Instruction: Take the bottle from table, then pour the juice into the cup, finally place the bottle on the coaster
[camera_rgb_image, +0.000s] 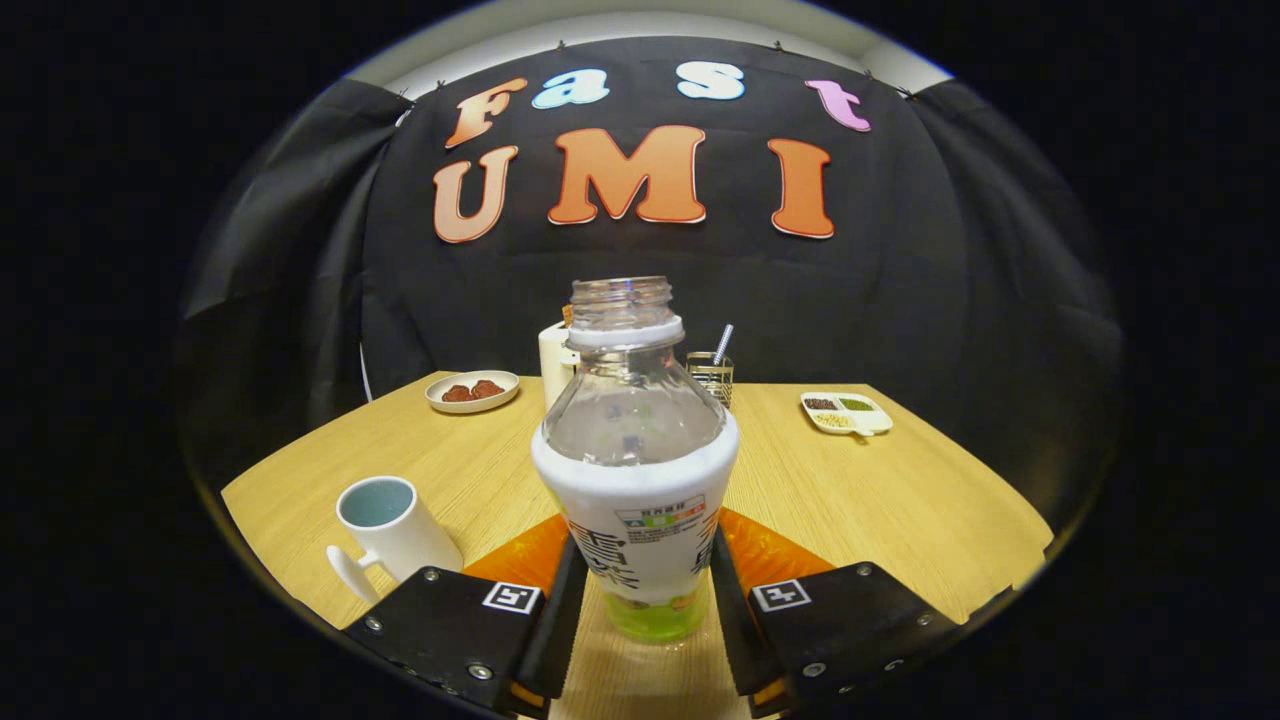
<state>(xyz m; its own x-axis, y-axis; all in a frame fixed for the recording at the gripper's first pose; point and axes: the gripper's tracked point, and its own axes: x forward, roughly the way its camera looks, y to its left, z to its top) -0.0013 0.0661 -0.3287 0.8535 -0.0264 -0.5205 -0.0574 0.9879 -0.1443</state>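
The hand-held gripper (640, 600) pinches the uncapped clear plastic bottle with white label (636, 480) low and upright, likely to prevent spills. The white ceramic cup (392, 530) stands just left, beside its fingers.

Gripper (640, 590) level, fingers (560, 610) pressing bottle (635, 480) both sides.

Hidden and unclear around the held bottle (637, 470)

Mostly covered by the bottle: a white container (553, 362) behind it, and part of the glass (712, 377) with a straw. Too small to identify: brown food on the plate (472, 391), fillings of the divided dish (846, 413). Orange coaster (770, 552) largely masked by bottle and jaws. Tabletop (900, 490) near edge cut off.
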